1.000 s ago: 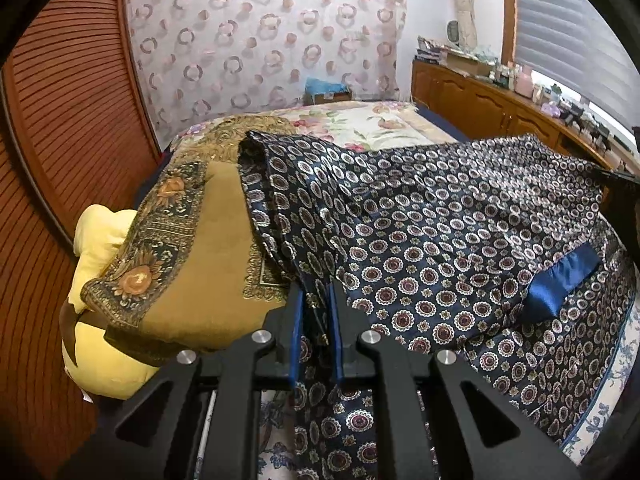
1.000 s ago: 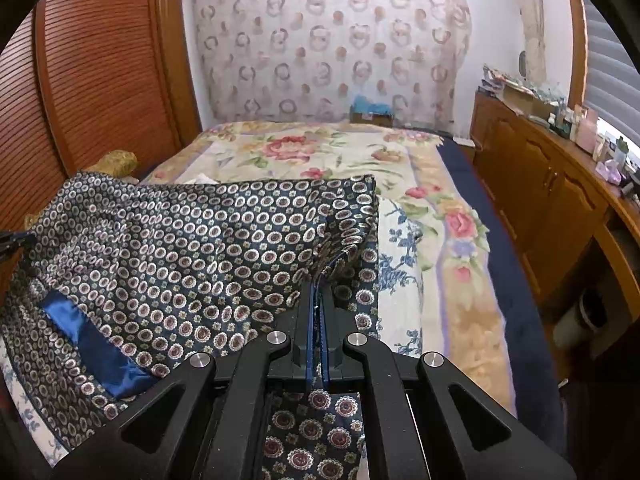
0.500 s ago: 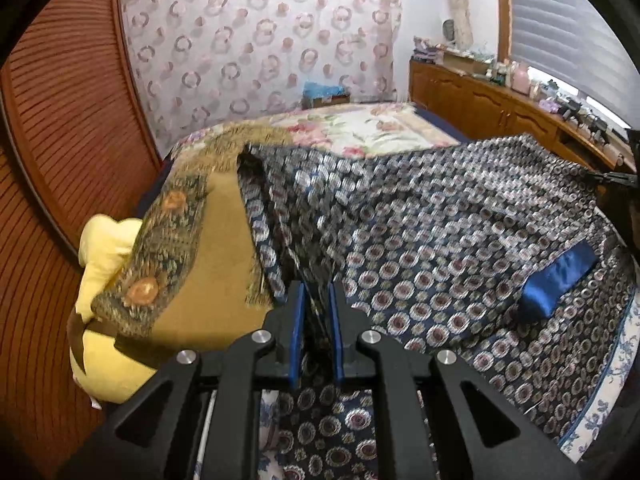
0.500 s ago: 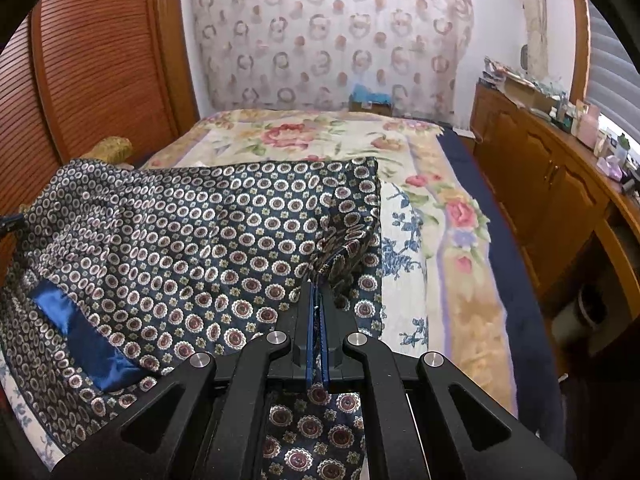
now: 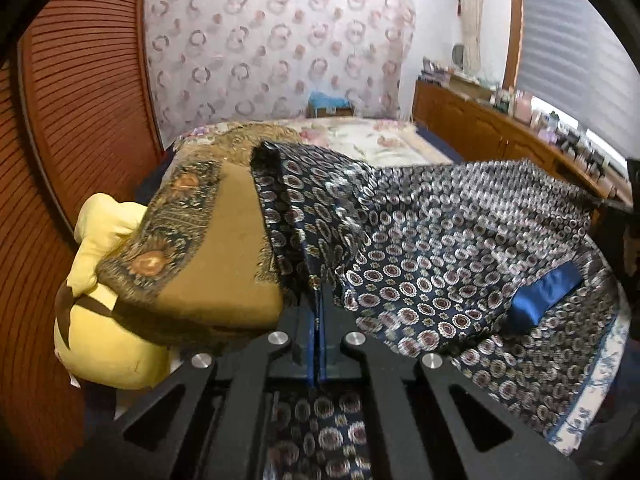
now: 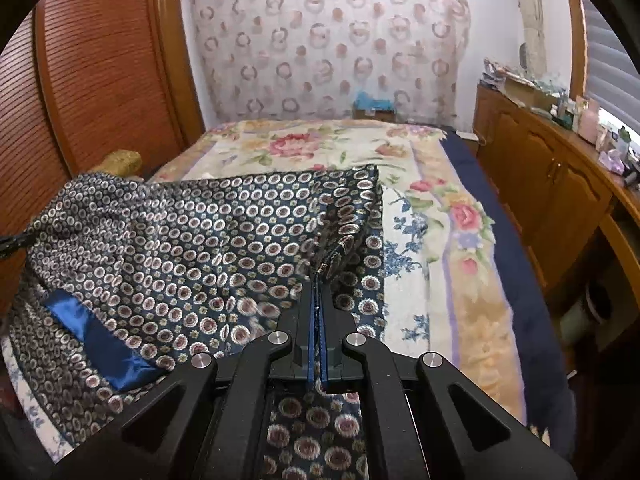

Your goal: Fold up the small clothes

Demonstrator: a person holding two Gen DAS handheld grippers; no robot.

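My left gripper (image 5: pixel 319 300) clamped on patterned garment (image 5: pixel 440 240) edge; my right gripper (image 6: pixel 319 298) clamped on opposite edge; garment spread between, above bed (image 6: pixel 460 260).

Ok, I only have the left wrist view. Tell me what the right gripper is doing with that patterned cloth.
Observer: The right gripper is shut on a bunched edge of the patterned garment, which hangs stretched away to its left.
Operator: Now give me what lies on the bed to the right of that gripper.
Observer: A strip of white sheet with blue flowers, then the floral bedspread; no clothing lies there.
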